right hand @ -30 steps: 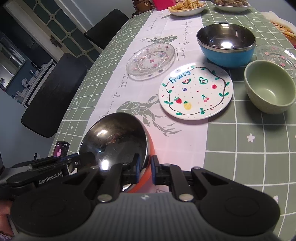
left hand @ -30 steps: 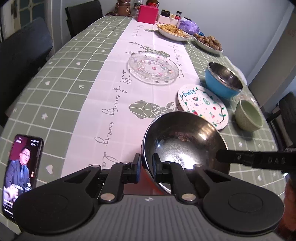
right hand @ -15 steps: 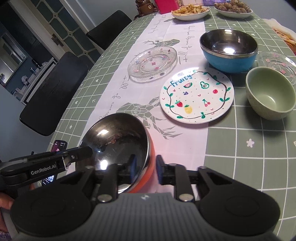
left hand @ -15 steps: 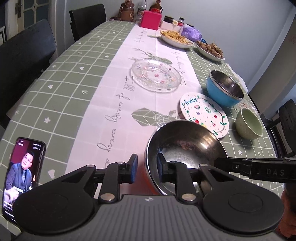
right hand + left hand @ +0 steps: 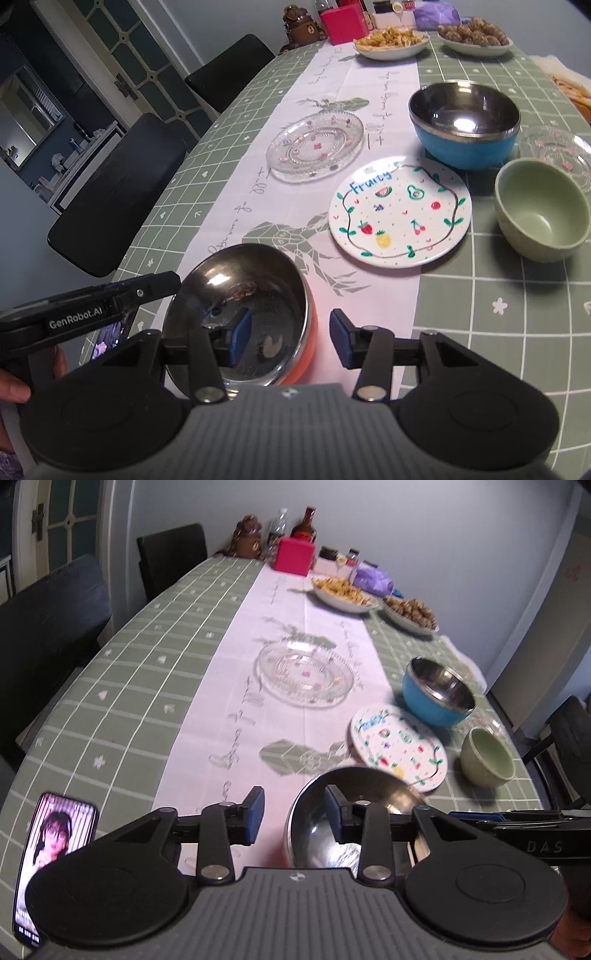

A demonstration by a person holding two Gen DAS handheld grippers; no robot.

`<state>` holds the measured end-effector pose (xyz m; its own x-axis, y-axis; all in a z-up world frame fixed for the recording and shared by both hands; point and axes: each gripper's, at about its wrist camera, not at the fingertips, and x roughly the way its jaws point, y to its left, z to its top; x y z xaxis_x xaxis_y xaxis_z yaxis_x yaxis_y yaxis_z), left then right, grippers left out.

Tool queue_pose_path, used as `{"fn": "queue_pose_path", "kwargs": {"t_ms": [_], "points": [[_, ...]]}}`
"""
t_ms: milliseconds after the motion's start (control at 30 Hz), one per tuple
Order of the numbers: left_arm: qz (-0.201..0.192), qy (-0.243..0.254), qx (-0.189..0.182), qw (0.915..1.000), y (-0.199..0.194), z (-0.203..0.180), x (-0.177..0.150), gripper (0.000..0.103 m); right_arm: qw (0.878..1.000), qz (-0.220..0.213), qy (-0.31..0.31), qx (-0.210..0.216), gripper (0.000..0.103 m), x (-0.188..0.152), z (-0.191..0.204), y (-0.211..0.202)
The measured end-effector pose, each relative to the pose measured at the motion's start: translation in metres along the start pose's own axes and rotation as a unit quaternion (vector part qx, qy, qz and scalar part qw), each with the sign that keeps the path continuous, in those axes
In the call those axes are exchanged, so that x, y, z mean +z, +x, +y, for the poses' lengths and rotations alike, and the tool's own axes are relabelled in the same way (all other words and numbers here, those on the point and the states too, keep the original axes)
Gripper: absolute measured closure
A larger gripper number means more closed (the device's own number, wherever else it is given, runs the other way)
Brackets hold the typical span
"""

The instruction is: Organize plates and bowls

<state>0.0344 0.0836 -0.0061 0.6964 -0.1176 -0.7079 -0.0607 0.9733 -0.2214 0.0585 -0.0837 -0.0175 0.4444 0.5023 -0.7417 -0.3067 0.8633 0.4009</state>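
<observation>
An orange bowl with a steel inside (image 5: 255,295) stands on the table near the front edge; it also shows in the left wrist view (image 5: 354,812). My left gripper (image 5: 293,819) is open, its jaws astride the bowl's left rim. My right gripper (image 5: 286,339) is open, its jaws astride the bowl's right rim. Farther back lie a white fruit-pattern plate (image 5: 400,210), a clear glass plate (image 5: 316,146), a blue bowl with a steel inside (image 5: 465,123) and a green bowl (image 5: 541,212).
A phone (image 5: 51,853) lies lit at the table's near left edge. Two food dishes (image 5: 391,42) and a pink box (image 5: 293,555) with jars stand at the far end. A small glass dish (image 5: 557,153) sits behind the green bowl. Black chairs (image 5: 118,195) line the left side.
Both grippers were shut on the orange bowl's rim; both have opened and let it go. Both cameras have tilted up and drawn back a little.
</observation>
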Motion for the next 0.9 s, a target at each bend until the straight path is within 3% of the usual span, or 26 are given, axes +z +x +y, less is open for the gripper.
{"fn": "queue_pose_path", "kwargs": {"t_ms": [233, 533, 700, 900], "points": [[-0.032, 0.018, -0.053, 0.9979, -0.002, -0.014, 0.012, 0.06, 0.998, -0.052, 0.007, -0.019, 0.055, 0.019, -0.012, -0.022], [-0.054, 0.064, -0.063, 0.9945, 0.007, -0.05, 0.053, 0.06, 0.989, -0.129, 0.042, -0.065, 0.055, 0.056, -0.055, -0.06], [-0.04, 0.08, -0.084, 0.9925, 0.024, -0.082, 0.081, 0.055, 0.985, -0.139, 0.054, -0.086, 0.055, 0.078, -0.077, -0.064], [-0.007, 0.072, -0.092, 0.9931, 0.058, -0.112, 0.116, 0.055, 0.983, -0.121, 0.071, -0.12, 0.055, 0.116, -0.112, -0.046]]}}
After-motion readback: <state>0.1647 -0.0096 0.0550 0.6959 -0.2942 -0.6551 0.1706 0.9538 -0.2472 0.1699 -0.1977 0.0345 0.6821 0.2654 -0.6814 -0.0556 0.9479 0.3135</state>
